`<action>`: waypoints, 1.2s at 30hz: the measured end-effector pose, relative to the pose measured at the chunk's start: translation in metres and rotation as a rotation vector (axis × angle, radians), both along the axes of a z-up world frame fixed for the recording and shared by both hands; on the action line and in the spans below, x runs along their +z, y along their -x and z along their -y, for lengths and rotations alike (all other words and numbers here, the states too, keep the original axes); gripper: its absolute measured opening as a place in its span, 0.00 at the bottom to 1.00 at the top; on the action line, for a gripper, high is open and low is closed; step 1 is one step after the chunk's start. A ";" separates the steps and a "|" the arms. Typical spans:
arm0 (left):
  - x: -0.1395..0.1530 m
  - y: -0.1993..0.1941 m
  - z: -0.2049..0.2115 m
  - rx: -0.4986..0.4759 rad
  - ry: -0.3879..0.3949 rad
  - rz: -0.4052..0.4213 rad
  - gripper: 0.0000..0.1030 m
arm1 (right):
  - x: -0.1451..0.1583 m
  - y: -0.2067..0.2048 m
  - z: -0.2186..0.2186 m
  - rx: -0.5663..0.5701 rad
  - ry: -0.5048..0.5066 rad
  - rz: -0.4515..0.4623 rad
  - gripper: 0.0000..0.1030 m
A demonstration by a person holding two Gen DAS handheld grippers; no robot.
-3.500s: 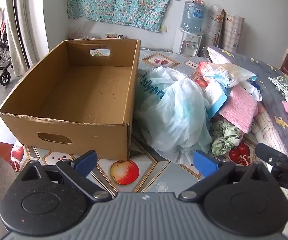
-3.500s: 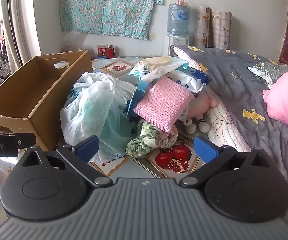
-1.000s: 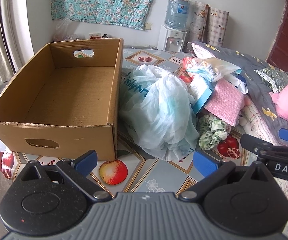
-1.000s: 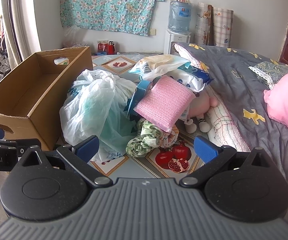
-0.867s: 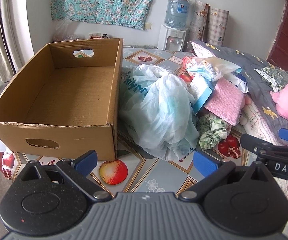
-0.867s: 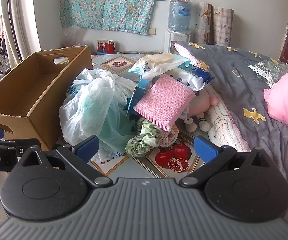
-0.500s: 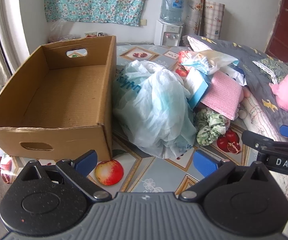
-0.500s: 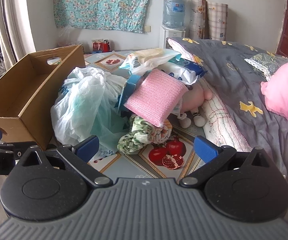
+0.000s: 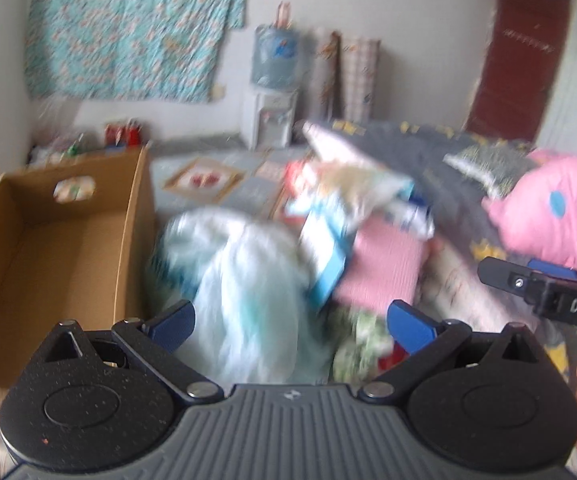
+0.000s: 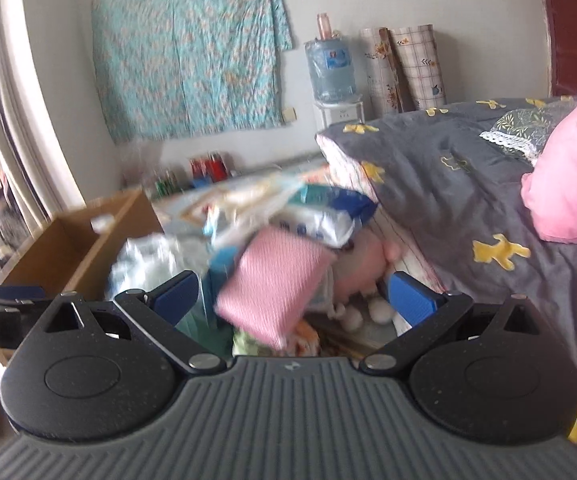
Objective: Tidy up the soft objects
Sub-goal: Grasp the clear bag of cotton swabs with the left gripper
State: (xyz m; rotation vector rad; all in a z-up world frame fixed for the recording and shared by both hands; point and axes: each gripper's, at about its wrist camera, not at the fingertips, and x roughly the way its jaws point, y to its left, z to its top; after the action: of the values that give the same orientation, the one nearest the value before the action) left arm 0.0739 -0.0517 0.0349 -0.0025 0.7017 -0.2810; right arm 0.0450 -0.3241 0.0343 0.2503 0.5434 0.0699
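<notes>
A pile of soft things lies on the patterned mat: a pale blue-white plastic bag (image 9: 248,280), a pink knitted pad (image 9: 380,272) (image 10: 272,288), packets on top (image 10: 320,216) and a green floral cloth (image 9: 364,340). An open cardboard box (image 9: 60,248) stands to the left of the pile. My left gripper (image 9: 290,320) is open and empty, just short of the plastic bag. My right gripper (image 10: 292,300) is open and empty, with the pink pad between its blue fingertips but farther away. The left wrist view is blurred.
A bed with a grey quilt (image 10: 468,184) and a pink pillow (image 10: 572,180) lies on the right. A water dispenser (image 10: 336,80) and rolled sheets (image 10: 404,68) stand at the back wall. A pink plush toy (image 10: 364,264) lies beside the pad.
Both grippers have moved forward toward the pile and tilted upward. The views are now motion-blurred. Both stay open and empty.
</notes>
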 end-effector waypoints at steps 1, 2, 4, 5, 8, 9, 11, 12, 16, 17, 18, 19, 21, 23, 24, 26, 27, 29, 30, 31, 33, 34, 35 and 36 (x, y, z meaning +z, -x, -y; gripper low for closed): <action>0.006 -0.010 0.001 -0.004 -0.008 0.015 1.00 | 0.003 -0.007 0.005 0.004 -0.037 0.014 0.99; 0.012 -0.021 0.001 -0.001 -0.015 0.024 0.99 | 0.005 -0.015 0.008 0.008 -0.074 0.025 0.99; 0.025 -0.047 0.000 0.016 -0.013 0.039 0.96 | 0.006 -0.033 0.013 0.019 -0.150 0.034 0.98; 0.031 -0.061 -0.001 0.016 -0.005 0.049 0.96 | 0.005 -0.043 0.014 0.027 -0.189 0.036 0.95; 0.043 -0.108 0.001 0.013 0.033 0.039 0.93 | -0.004 -0.075 0.014 0.039 -0.294 0.019 0.85; 0.043 -0.124 0.003 0.002 0.050 0.022 0.89 | -0.008 -0.086 0.014 0.038 -0.325 0.008 0.79; 0.037 -0.157 0.007 -0.039 0.088 -0.043 0.83 | -0.020 -0.104 0.013 0.036 -0.374 -0.016 0.73; 0.031 -0.174 0.010 -0.054 0.111 -0.092 0.75 | -0.025 -0.112 0.012 0.034 -0.393 -0.028 0.71; -0.005 -0.231 0.020 -0.107 0.210 -0.298 0.66 | -0.043 -0.136 0.010 0.034 -0.441 -0.055 0.65; -0.014 -0.240 0.023 -0.121 0.227 -0.337 0.66 | -0.046 -0.140 0.010 0.035 -0.448 -0.057 0.65; -0.021 -0.249 0.028 -0.139 0.231 -0.369 0.67 | -0.049 -0.143 0.009 0.036 -0.451 -0.058 0.63; -0.029 -0.256 0.032 -0.150 0.235 -0.401 0.71 | -0.052 -0.147 0.008 0.036 -0.450 -0.064 0.62; -0.042 -0.269 0.039 -0.149 0.250 -0.458 0.80 | -0.057 -0.154 0.011 0.036 -0.463 -0.079 0.55; -0.050 -0.280 0.046 -0.160 0.274 -0.504 0.81 | -0.063 -0.160 0.012 0.041 -0.478 -0.094 0.51; -0.054 -0.284 0.049 -0.168 0.288 -0.522 0.81 | -0.066 -0.163 0.012 0.041 -0.485 -0.098 0.49; -0.060 -0.290 0.056 -0.194 0.313 -0.552 0.81 | -0.068 -0.163 0.015 0.042 -0.498 -0.102 0.44; -0.063 -0.292 0.060 -0.205 0.317 -0.565 0.81 | -0.070 -0.165 0.016 0.042 -0.503 -0.106 0.40; -0.065 -0.291 0.066 -0.220 0.325 -0.580 0.77 | -0.073 -0.167 0.019 0.046 -0.526 -0.111 0.33; -0.066 -0.291 0.068 -0.231 0.328 -0.586 0.71 | -0.075 -0.168 0.019 0.047 -0.538 -0.112 0.30; -0.065 -0.290 0.070 -0.239 0.337 -0.588 0.66 | -0.076 -0.168 0.020 0.047 -0.545 -0.111 0.29; -0.060 -0.285 0.070 -0.238 0.331 -0.569 0.61 | -0.076 -0.166 0.021 0.047 -0.545 -0.106 0.25; -0.057 -0.283 0.071 -0.242 0.322 -0.554 0.56 | -0.076 -0.164 0.023 0.046 -0.550 -0.104 0.24; -0.054 -0.281 0.071 -0.243 0.314 -0.547 0.53 | -0.076 -0.162 0.025 0.048 -0.558 -0.102 0.23; -0.051 -0.279 0.071 -0.241 0.307 -0.543 0.46 | -0.075 -0.162 0.025 0.052 -0.564 -0.100 0.23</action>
State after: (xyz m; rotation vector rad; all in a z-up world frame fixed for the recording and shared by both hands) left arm 0.3527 -0.1227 -0.0164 -0.2977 1.1942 -0.6304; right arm 0.2068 -0.3489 -0.0409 0.7927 0.6224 0.2638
